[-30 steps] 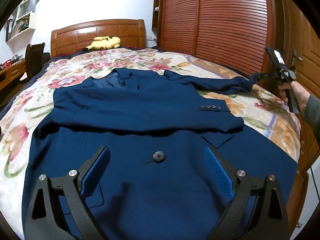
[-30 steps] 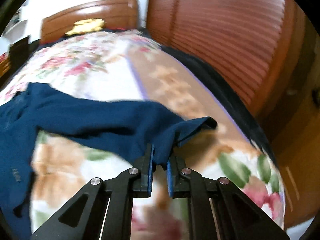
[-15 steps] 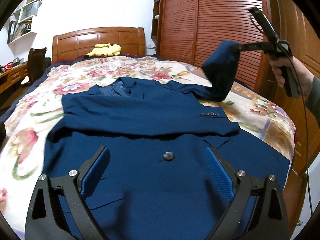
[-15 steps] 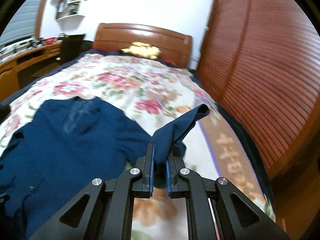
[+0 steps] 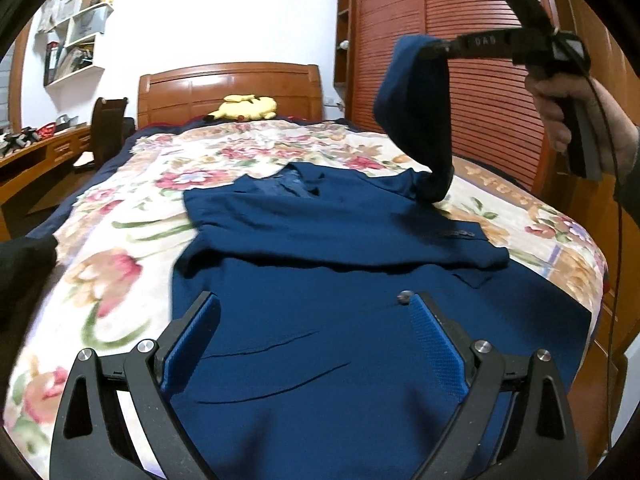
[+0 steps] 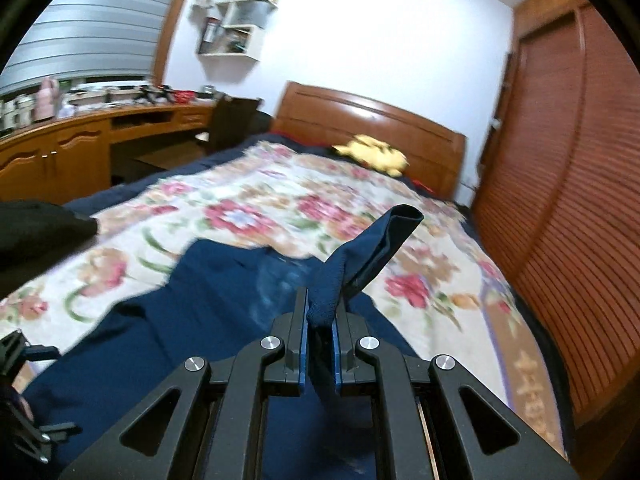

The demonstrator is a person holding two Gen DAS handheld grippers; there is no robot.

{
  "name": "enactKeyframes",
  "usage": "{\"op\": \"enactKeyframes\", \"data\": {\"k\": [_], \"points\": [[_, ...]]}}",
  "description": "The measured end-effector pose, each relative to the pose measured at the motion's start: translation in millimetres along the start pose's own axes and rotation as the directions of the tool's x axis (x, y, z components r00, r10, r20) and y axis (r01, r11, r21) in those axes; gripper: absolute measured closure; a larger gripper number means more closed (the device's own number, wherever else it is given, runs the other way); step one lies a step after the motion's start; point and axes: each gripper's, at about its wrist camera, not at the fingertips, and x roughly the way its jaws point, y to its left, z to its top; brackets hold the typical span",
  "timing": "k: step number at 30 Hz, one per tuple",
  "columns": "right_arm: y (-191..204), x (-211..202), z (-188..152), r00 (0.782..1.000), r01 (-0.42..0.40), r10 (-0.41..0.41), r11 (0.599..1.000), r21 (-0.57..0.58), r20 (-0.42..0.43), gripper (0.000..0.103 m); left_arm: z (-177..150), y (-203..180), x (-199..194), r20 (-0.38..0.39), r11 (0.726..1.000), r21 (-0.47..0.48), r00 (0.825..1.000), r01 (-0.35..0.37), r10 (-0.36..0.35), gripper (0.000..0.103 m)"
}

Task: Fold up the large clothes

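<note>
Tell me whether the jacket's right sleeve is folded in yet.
Not yet: the sleeve hangs lifted above the jacket, its cuff pinched in the right gripper.

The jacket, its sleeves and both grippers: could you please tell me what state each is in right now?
Navy jacket: spread flat on the bed.
Raised sleeve: cuff lifted in the air, pinched by the right gripper.
Other sleeve: folded across the chest.
Right gripper: jaws shut on the cuff.
Left gripper: jaws open, empty, above the jacket's lower front.
</note>
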Motion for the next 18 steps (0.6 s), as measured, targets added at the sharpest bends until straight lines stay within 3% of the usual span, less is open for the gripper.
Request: {"op": "enactKeyframes", "data": {"k": [6, 9, 18], "points": [[34.6, -26.6, 8.9, 0.993, -0.097, 0.1, 0.994, -0.048, 0.067, 0.094, -3.5, 19.1, -10.7, 0.009, 0.999, -0.025, 0.999, -0.034, 0.034, 0.007], [23.7, -33.9, -0.5, 0.987, -0.139, 0.144, 0.988, -0.072, 0.075, 0.094, -4.4, 25.2, -14.1, 0.012, 0.999, -0.032, 0.999, -0.043, 0.044, 0.007], [31.3, -11.4, -20.5, 0.979, -0.205, 0.201, 0.973, -0.107, -0.043, 0.094, -7.6, 33.8, -18.8, 0.017, 0.997, -0.047, 0.998, -0.054, 0.055, 0.007]]}}
